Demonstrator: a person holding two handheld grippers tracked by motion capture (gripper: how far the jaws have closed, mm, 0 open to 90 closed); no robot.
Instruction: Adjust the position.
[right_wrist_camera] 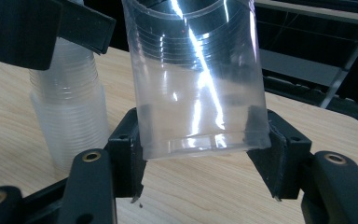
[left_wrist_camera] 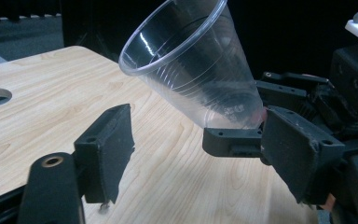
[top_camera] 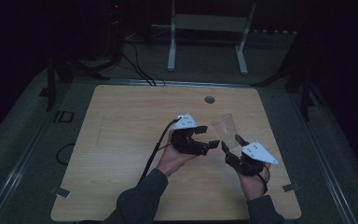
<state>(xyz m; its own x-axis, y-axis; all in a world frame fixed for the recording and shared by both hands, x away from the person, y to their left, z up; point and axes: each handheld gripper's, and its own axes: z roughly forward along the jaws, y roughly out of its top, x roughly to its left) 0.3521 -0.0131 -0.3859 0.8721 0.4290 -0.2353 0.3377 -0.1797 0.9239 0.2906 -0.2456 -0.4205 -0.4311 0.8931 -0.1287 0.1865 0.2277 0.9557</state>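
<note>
A clear plastic cup (top_camera: 223,125) tilts above the wooden table (top_camera: 121,140), mouth up and away. My right gripper (top_camera: 233,143) is shut on its base; in the right gripper view the cup (right_wrist_camera: 196,79) sits squeezed between both pads of that gripper (right_wrist_camera: 200,158). My left gripper (top_camera: 209,137) hovers just left of it, jaws open. In the left gripper view the cup (left_wrist_camera: 191,65) hangs beyond my open left gripper (left_wrist_camera: 203,156), with nothing between the pads. A stack of clear cups (right_wrist_camera: 70,116) stands on the table under the left gripper's black body (right_wrist_camera: 23,28).
A round hole (top_camera: 209,99) is cut in the tabletop near its far edge. Behind the table stands a white metal frame (top_camera: 205,23), with dark cables (top_camera: 135,65) on the floor. A black cable (top_camera: 156,149) trails from the left gripper toward the person.
</note>
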